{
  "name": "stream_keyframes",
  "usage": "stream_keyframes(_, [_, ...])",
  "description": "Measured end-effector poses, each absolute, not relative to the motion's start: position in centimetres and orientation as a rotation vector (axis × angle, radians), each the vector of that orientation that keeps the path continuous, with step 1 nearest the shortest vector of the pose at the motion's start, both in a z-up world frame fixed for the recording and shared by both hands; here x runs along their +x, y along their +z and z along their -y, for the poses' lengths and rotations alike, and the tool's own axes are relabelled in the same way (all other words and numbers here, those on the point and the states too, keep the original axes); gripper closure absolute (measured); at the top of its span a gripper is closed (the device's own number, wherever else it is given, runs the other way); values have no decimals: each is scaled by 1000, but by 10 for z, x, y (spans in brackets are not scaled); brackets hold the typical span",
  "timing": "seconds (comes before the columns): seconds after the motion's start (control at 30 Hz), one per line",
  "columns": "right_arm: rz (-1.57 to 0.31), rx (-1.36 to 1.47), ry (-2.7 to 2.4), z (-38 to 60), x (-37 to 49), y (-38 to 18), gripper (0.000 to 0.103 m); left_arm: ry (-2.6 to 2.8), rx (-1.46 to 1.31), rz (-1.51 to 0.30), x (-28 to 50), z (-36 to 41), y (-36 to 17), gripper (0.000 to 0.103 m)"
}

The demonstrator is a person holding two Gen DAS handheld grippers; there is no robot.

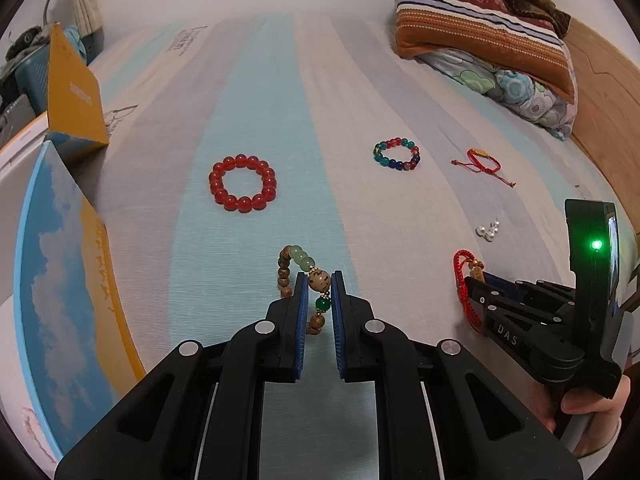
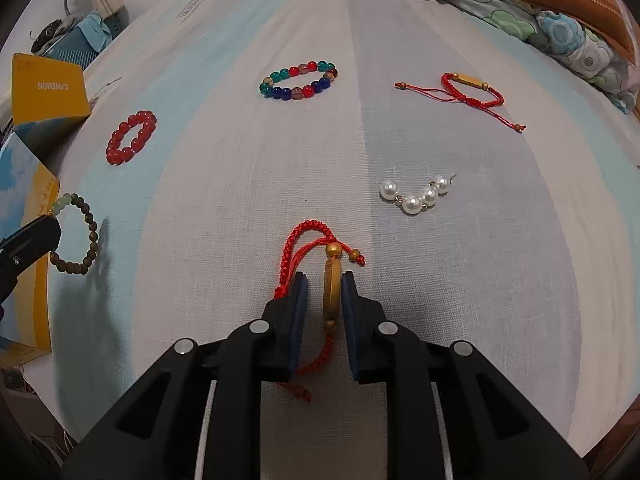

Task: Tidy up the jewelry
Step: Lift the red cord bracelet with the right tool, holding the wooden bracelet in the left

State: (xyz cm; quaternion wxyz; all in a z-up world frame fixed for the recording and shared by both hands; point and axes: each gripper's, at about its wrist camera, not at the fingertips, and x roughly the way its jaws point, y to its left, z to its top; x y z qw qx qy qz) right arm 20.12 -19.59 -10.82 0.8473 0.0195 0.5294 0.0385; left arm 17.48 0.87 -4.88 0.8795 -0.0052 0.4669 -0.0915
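My left gripper (image 1: 319, 280) is nearly closed, its blue pads pinching the wooden bead bracelet (image 1: 304, 276) at the large tan bead, with the green bead just behind it between the fingers; the rest of the loop droops over the striped bedsheet (image 1: 260, 100). My right gripper (image 2: 325, 280) has its fingers close together around the gold charm of a red cord bracelet (image 2: 320, 248); the right pad touches the charm, while whether the left one presses on it I cannot tell. The cord's braided loop lies on the sheet ahead. The pearl piece (image 2: 418, 194) lies near, ahead and to the right.
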Motion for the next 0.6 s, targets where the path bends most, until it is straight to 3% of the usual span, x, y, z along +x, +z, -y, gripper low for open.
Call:
stream_keyframes(0.23, [-1108,95,79,202,200,-108,86,-191,-11,-974,175,-9,-49,92])
stream_keyframes(0.37, [-1105,100,69,205,200,-108,98,-192,-10,-974,175,-9,-49,92])
stream_keyframes(0.6, [-1071,72,75,202,198,-106,99,-192,-9,-973,175,-9,-49,92])
